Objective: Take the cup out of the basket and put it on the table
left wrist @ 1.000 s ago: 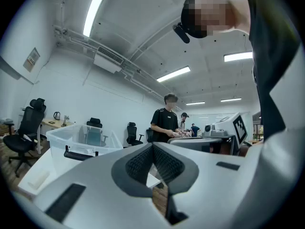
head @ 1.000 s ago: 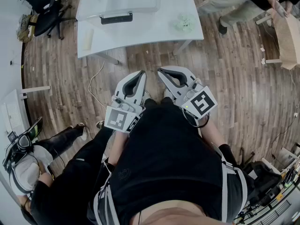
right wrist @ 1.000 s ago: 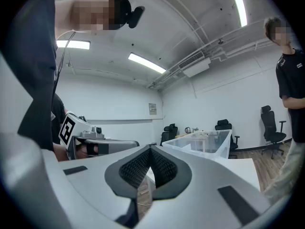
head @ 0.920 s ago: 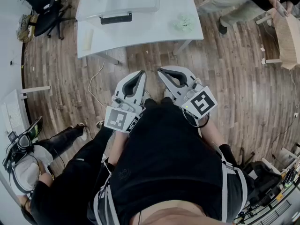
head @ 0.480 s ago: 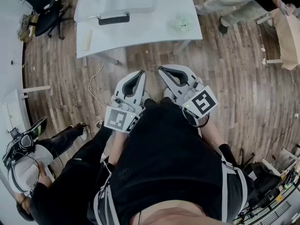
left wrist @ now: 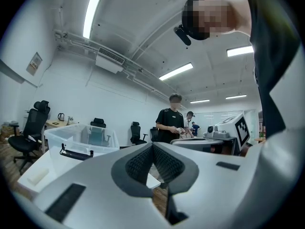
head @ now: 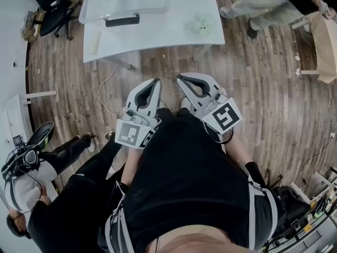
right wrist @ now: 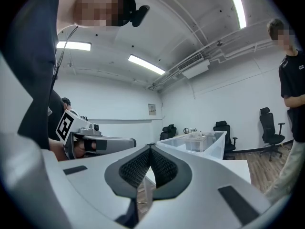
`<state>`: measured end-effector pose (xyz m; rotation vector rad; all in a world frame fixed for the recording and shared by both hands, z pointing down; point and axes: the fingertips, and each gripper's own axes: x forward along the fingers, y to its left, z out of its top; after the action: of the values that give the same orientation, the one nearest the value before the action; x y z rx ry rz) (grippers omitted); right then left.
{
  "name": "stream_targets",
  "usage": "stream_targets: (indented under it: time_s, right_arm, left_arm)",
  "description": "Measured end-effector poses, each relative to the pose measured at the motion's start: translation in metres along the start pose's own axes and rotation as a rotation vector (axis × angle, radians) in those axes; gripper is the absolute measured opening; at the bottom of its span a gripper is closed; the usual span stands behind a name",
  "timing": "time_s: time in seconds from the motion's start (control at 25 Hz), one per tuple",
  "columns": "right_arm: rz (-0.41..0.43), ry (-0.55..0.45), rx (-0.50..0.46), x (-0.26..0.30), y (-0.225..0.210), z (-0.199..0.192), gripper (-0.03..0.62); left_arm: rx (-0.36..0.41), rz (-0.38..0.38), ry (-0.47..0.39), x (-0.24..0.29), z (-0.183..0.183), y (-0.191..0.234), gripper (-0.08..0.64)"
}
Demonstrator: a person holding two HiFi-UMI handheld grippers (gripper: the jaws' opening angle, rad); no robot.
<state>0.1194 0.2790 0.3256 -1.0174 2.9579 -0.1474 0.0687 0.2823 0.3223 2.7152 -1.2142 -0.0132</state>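
The person stands back on the wood floor, well short of the white rectangular surface (head: 168, 33), with both tools held level at the waist and aimed toward it. This looks like a carrying posture for the approach, not a reach. The left claw (head: 156, 81) is closed with its ribbed pads meeting and nothing between them, and the right claw (head: 179, 78) is closed and empty too. The clear plastic basket with a black handle (head: 158, 4) sits toward the far left of the surface, with its handle side turned to the near edge. That puts its open top where a claw coming from here could reach in. I cannot pick out the cup for certain. A dim pale shape (right wrist: 196, 147) shows through the basket wall in the right gripper view and may be it, so I judge the cup is not yet lifted out. A crumpled pale green wad (head: 203, 24) lies close to the right edge, and a small cream block (head: 95, 42) lies by the left edge near the front corner. The middle of the near edge is bare, so the cup could go there. Off the surface, a person in light trousers (head: 258, 4) stands past its right end and a seated person (head: 31, 186) is off to the left. A thin white cable (head: 105, 91) trails on the floor, but nothing blocks the straight path ahead.
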Motion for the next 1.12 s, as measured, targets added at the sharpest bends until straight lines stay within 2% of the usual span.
stream_targets:
  time_s: [0.16, 0.32, 0.48, 1.12]
  right_arm:
    - [0.006, 0.014, 0.015, -0.007, -0.013, -0.007, 0.015]
    - [0.016, 0.071, 0.021, 0.002, -0.025, -0.018, 0.015]
    - [0.020, 0.049, 0.026, 0.022, -0.034, -0.016, 0.015]
    - [-0.017, 0.039, -0.010, 0.136, -0.051, 0.011, 0.015]
  left_arm:
    - [-0.012, 0.032, 0.003, 0.006, -0.005, -0.003, 0.018]
    - [-0.017, 0.049, 0.016, 0.011, -0.007, 0.011, 0.018]
    - [-0.008, 0.060, 0.012, 0.018, -0.004, 0.033, 0.018]
    - [0.015, 0.001, -0.017, 0.036, 0.029, 0.146, 0.018]
